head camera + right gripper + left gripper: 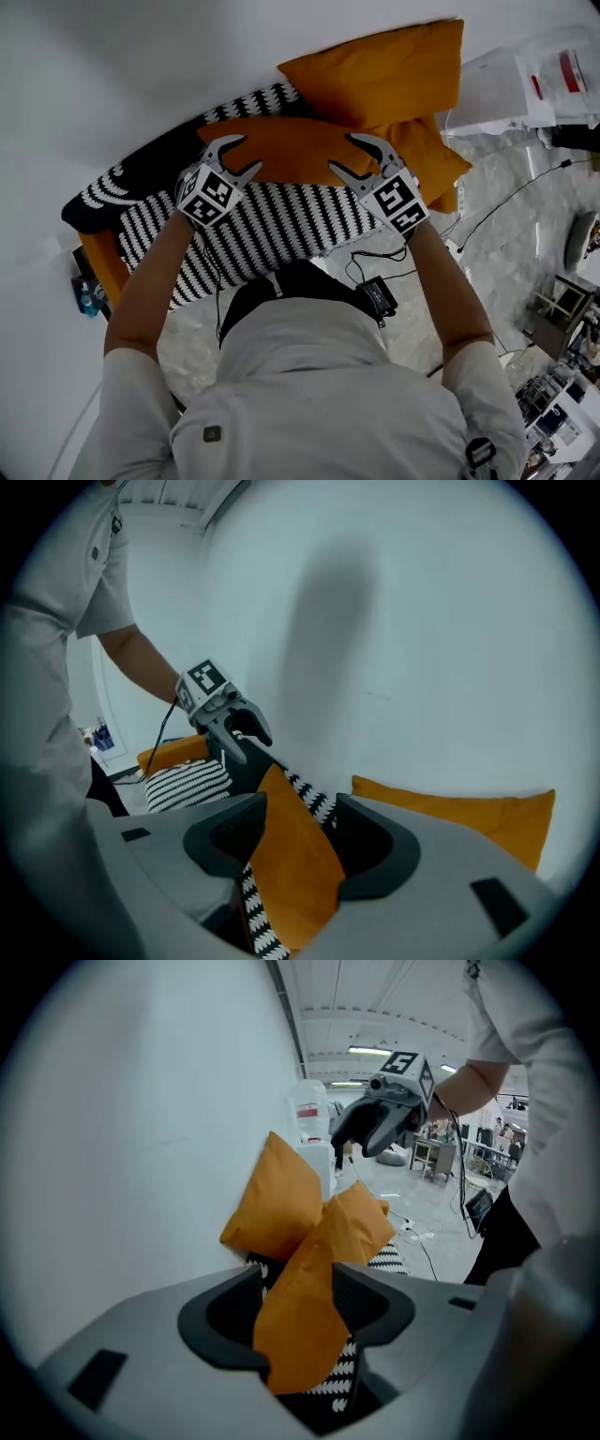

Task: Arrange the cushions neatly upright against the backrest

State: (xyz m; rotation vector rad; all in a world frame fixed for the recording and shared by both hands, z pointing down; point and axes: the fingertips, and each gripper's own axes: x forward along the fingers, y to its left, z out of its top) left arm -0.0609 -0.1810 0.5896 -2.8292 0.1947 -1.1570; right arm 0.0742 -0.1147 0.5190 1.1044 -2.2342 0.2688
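Left gripper [249, 154] and right gripper [339, 153], both spread wide, astride opposite ends of orange cushion [295, 145].

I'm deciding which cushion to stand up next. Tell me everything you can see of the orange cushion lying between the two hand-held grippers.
The orange cushion is a plain, soft-looking fabric pillow. It is lying down rather than upright, with its long side along the wall. It rests partly on a black-and-white striped cushion. The left hand-held gripper and the right hand-held gripper each straddle one end of it, jaws open with orange fabric between them.
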